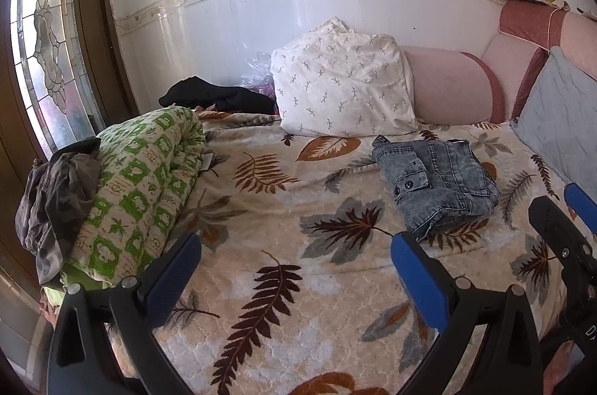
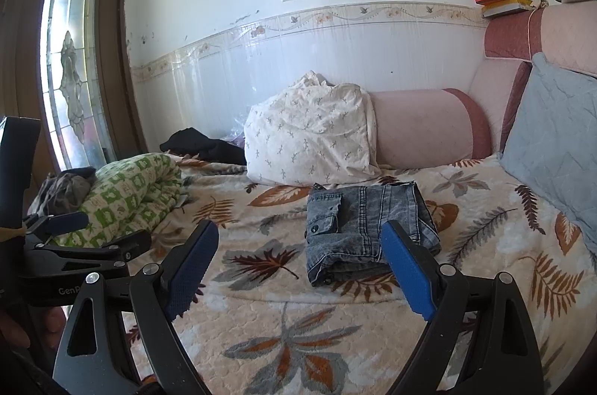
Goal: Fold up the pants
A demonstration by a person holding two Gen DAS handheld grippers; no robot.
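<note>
Both grippers, left gripper [image 1: 294,268] and right gripper [image 2: 298,260], hover with jaws spread wide and empty above a leaf-print blanket [image 1: 283,208]; folded grey denim pants [image 2: 367,232] lie just before the white pillow [image 2: 309,141].

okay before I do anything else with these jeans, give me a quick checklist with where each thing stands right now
1. Jeans folded into a compact bundle: ok.
2. Bundle resting flat on the leaf-print blanket: ok.
3. Left gripper open, holding nothing: ok.
4. Right gripper open, holding nothing: ok.
5. Jeans apart from the white pillow behind them: ok.
6. Fold edges even underneath: cannot tell.
</note>
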